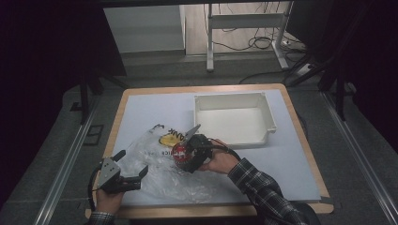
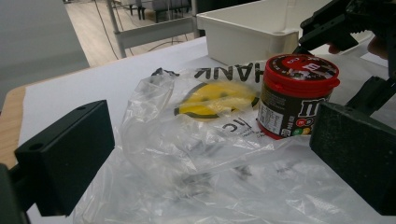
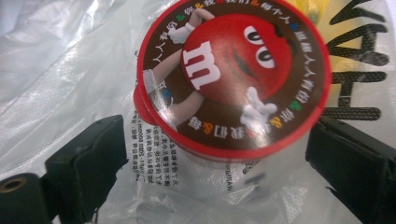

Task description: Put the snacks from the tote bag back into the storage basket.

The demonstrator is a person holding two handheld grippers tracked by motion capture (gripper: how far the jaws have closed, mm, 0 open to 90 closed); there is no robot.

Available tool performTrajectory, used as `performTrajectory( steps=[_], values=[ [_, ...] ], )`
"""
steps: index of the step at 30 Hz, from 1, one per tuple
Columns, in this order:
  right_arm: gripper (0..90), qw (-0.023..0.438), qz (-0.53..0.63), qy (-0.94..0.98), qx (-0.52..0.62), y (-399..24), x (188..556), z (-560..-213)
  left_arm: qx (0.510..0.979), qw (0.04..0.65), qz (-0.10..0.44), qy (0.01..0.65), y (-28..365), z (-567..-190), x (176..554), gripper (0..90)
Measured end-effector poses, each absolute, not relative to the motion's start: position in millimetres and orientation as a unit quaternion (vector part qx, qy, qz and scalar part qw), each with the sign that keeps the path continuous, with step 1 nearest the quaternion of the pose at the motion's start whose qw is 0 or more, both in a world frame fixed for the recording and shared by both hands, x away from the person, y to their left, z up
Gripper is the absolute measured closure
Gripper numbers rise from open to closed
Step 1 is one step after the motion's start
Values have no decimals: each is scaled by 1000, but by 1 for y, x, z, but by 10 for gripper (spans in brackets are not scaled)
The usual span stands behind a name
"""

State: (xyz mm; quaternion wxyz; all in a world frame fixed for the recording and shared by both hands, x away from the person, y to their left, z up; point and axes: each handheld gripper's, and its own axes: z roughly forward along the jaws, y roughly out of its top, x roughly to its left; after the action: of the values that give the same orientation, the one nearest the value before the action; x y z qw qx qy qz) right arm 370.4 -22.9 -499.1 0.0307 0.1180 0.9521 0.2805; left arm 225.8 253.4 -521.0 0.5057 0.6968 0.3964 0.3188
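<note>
A candy jar (image 1: pixel 179 151) with a red lid (image 3: pixel 233 77) and a dark label (image 2: pixel 285 114) stands upright on a crumpled clear plastic bag (image 1: pixel 155 176) printed with a yellow smiley (image 2: pixel 217 98). My right gripper (image 1: pixel 187 153) is open, with one jaw on each side of the jar just below the lid. The left jaw sits close against the label, and a little of the bag shows between the jar and the right jaw (image 3: pixel 217 163). My left gripper (image 1: pixel 133 164) is open, low over the bag's left corner, with only plastic between its jaws (image 2: pixel 210 158).
An empty white bin (image 1: pixel 230 97) stands at the back right of the white mat (image 1: pixel 291 154), just beyond the jar (image 2: pixel 243 32). The bag spreads across the mat's front left. The table's wooden edge (image 1: pixel 117 117) runs close on the left.
</note>
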Motion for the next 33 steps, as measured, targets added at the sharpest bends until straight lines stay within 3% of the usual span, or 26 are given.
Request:
performTrajectory(
  steps=[33],
  values=[
    [234, 38, 199, 974, 102, 13, 379, -500, 700, 503, 319, 394, 252, -521, 226, 0]
  ],
)
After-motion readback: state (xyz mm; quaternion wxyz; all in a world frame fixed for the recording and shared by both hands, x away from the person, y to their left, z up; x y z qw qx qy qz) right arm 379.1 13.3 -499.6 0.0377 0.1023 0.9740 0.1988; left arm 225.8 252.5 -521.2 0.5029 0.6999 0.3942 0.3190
